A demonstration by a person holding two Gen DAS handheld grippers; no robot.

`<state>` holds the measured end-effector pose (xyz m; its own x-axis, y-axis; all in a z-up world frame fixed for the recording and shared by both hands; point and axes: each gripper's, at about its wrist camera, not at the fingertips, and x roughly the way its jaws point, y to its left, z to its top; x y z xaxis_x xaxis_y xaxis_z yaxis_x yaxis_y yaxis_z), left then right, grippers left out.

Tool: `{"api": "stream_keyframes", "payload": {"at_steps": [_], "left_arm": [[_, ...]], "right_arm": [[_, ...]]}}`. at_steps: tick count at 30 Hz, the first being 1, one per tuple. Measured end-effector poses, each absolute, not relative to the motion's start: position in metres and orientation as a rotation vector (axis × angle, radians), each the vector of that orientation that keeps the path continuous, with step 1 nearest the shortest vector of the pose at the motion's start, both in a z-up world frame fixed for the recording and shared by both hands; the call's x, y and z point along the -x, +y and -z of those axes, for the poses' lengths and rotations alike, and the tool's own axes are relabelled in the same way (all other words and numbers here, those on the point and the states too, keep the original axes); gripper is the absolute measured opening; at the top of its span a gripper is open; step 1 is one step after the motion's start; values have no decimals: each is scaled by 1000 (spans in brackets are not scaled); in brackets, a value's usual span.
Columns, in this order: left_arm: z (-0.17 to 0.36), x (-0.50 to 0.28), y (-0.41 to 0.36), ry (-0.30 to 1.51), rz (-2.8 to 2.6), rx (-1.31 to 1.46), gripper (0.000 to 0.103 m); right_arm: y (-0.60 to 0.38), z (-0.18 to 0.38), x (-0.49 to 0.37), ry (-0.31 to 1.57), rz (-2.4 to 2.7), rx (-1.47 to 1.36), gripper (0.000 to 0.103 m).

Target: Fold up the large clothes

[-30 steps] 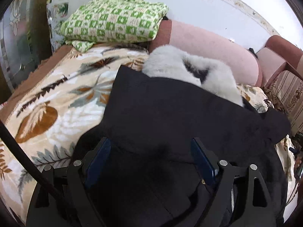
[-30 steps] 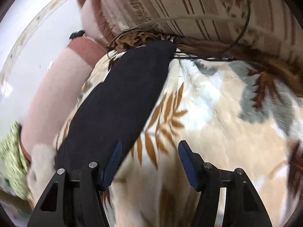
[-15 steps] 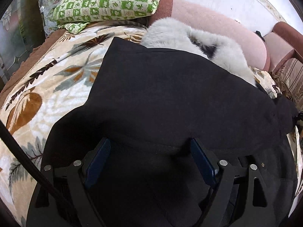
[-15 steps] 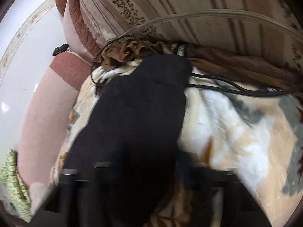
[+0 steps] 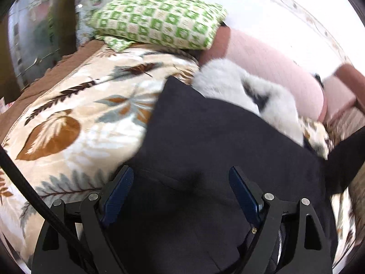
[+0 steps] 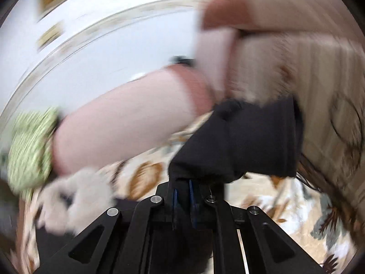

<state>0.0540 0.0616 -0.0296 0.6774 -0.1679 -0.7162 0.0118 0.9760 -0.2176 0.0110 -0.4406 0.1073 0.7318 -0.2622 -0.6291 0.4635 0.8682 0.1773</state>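
A large black coat (image 5: 219, 141) with a pale grey fur collar (image 5: 246, 91) lies on a leaf-patterned blanket (image 5: 75, 118). My left gripper (image 5: 180, 185) is open and hovers over the coat's body, its blue pads apart. In the right wrist view my right gripper (image 6: 183, 196) is shut on the end of the coat's black sleeve (image 6: 246, 141) and holds it lifted off the blanket (image 6: 296, 201). The sleeve hangs over the fingertips. The lifted sleeve also shows at the right edge of the left wrist view (image 5: 346, 157). The fur collar (image 6: 75, 196) shows blurred at lower left.
A green checked pillow (image 5: 159, 18) lies at the head of the bed. A pink bolster (image 5: 273, 68) runs along the white wall. A striped padded sofa back (image 6: 308, 68) stands to the right. A black cable (image 5: 27, 189) crosses the lower left.
My right gripper has closed on the sleeve end and lifted it, swinging towards the collar. My left gripper has stayed open over the coat, drifting slightly.
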Motion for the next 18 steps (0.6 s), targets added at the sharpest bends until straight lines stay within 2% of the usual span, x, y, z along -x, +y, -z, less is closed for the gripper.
{"api": "stream_keyframes", "payload": {"at_steps": [5,12,15,18], "left_arm": [[18,-56,88,785,54,251,85],[16,-64,113,787,16,311,85],[16,-66,117,808,46,347,85],[17,-67,112,832,94,357,85]], "right_arm": [[-320,-82,-38,733,171,-191,10],[-216,31,-65,953,26,-108,10],[-191,53,-61,955,95,38,14],[-191,48,-45,945,55,36,28]]}}
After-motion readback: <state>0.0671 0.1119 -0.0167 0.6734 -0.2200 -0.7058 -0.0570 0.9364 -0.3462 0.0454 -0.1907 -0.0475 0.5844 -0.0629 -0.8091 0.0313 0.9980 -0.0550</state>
